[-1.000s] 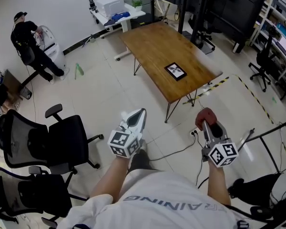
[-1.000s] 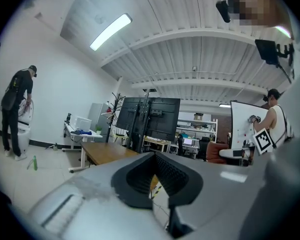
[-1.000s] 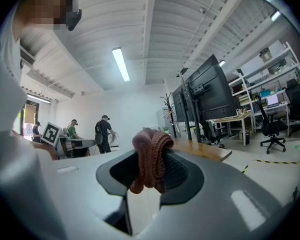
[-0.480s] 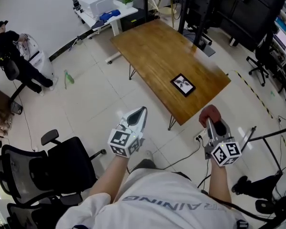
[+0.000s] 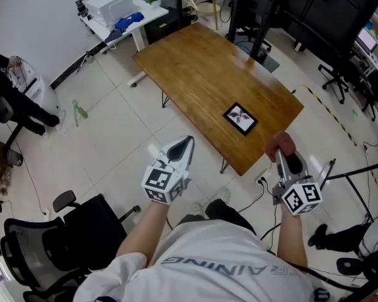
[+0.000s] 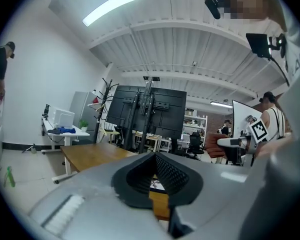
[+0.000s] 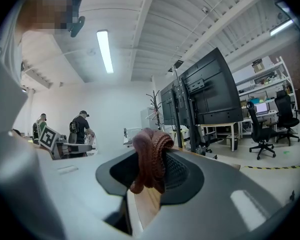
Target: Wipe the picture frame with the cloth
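Wooden table: picture frame near edge (cloth clamped).

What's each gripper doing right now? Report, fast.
Left gripper: jaws together, nothing held.
Right gripper: jaws shut on the reddish-brown cloth.

Picture frame lies on the table, toward its near corner, by the right edge. Left gripper hangs over the floor off the table's near-left edge. Right gripper, with cloth between its jaws, sits off the near-right edge. Office chair stands left of the person.
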A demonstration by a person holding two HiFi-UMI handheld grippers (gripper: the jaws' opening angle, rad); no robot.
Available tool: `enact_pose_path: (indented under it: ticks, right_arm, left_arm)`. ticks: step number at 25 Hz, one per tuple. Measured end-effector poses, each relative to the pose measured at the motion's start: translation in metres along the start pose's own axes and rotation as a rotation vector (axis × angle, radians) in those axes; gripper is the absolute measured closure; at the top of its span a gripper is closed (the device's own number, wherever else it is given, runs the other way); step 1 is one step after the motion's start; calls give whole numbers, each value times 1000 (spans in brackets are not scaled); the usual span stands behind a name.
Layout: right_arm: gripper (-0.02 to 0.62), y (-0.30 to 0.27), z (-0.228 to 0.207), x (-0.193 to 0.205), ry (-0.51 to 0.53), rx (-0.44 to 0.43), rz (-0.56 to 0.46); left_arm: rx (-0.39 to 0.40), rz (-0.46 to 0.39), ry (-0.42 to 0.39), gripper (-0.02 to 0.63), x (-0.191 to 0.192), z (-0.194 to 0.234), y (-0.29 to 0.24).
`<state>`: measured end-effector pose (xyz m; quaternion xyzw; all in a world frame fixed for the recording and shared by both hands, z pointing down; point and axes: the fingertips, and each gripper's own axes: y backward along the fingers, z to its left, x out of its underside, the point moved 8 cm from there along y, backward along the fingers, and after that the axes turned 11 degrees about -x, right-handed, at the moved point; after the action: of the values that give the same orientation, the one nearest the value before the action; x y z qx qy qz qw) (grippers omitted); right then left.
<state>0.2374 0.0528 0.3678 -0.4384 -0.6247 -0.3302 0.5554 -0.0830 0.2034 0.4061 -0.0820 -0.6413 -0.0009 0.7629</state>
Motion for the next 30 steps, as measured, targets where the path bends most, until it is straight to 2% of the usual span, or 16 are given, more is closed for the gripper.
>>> enact_pose_path:
  ticks: [4, 11, 18, 25, 30]
  right_arm:
    - [476, -22, -21, 2, -21, 1, -7]
    - [476, -58, -83, -6, -62, 11, -26]
    - [476, -77, -123, -5, -115, 42, -41]
    - [474, -90, -141, 1, -159, 145, -42]
    - [475, -112, -136, -2, -189, 274, -20]
  left_arm:
    - [7, 12, -3, 603, -6, 7, -30]
    - [31, 27, -51, 603, -25, 2, -107]
    - [107, 64, -90, 603, -34, -13, -173]
    - [226, 110, -110, 603, -33, -7, -239]
    - [361, 180, -119, 603, -23, 13, -293]
